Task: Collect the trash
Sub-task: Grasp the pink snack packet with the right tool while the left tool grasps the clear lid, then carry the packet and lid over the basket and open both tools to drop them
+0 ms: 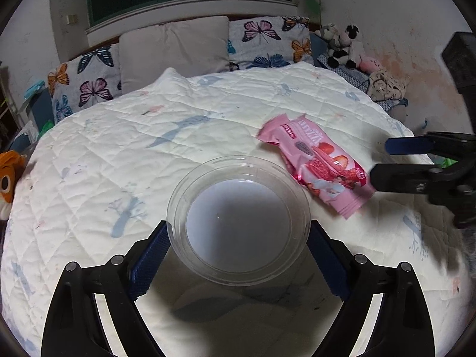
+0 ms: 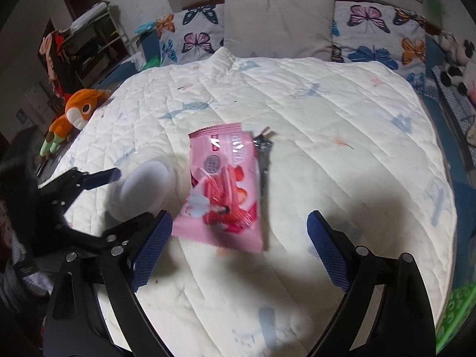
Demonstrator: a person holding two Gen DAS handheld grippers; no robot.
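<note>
A clear plastic cup [image 1: 238, 220] sits between the blue pads of my left gripper [image 1: 238, 229], which is shut on its sides and holds it a little above the bed. In the right wrist view the cup [image 2: 142, 187] shows blurred at the left, inside the left gripper [image 2: 134, 193]. A pink strawberry biscuit wrapper [image 1: 315, 166] lies flat on the quilt to the cup's right. My right gripper [image 2: 238, 217] stands wide open, and the near end of the pink wrapper [image 2: 223, 190] lies between its fingers. The right gripper [image 1: 379, 160] also shows at the right edge of the left wrist view.
A small dark wrapper scrap [image 2: 263, 148] lies against the pink wrapper's far side. The white quilt [image 1: 119, 148] covers the bed, with butterfly pillows [image 1: 89, 80] at the head. An orange plush toy [image 2: 77, 113] lies at the left edge, more plush toys [image 1: 342, 44] at the right.
</note>
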